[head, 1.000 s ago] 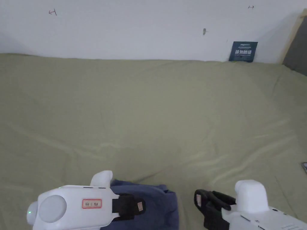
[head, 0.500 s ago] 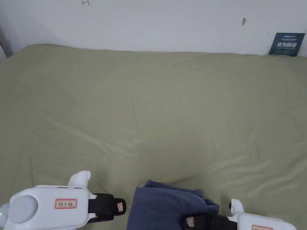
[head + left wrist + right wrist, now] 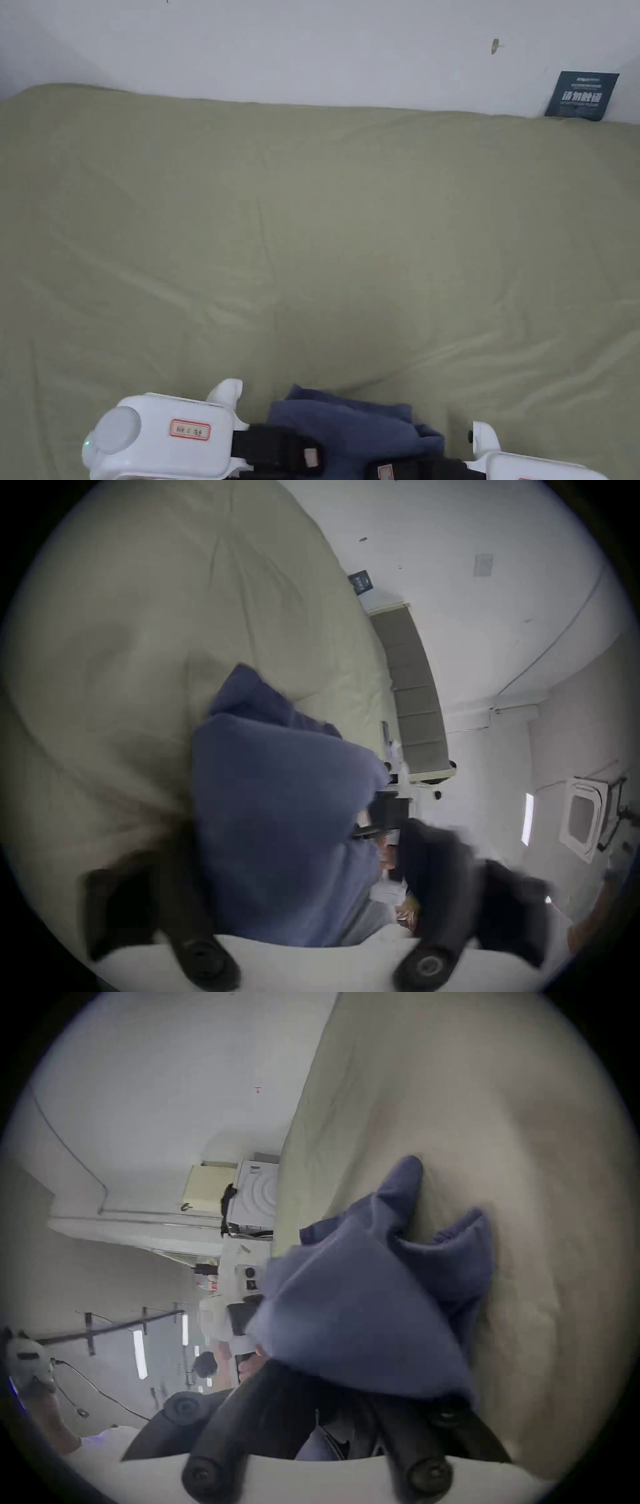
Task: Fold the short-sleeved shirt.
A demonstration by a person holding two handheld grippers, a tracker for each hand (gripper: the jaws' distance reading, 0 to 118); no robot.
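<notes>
A bunched blue short-sleeved shirt point(image 3: 356, 425) lies at the near edge of the olive bed sheet point(image 3: 312, 219). My left gripper point(image 3: 306, 455) reaches it from the left. In the left gripper view its jaws stand wide apart and blurred, open, with the shirt point(image 3: 277, 791) between them. My right gripper point(image 3: 400, 470) is at the shirt's right side, mostly cut off by the bottom edge. In the right gripper view its jaws point(image 3: 322, 1376) converge under a raised fold of the shirt point(image 3: 363, 1303) and pinch it.
The wrinkled sheet stretches far to the white wall behind. A dark sign point(image 3: 581, 95) leans on that wall at the back right. A grey padded headboard point(image 3: 412, 694) stands at the bed's right end. A white appliance point(image 3: 256, 1196) stands beyond the left end.
The right gripper, open and apart from the shirt one second ago, has closed on its right side. The left gripper has come back right against the shirt. The head camera also shifted.
</notes>
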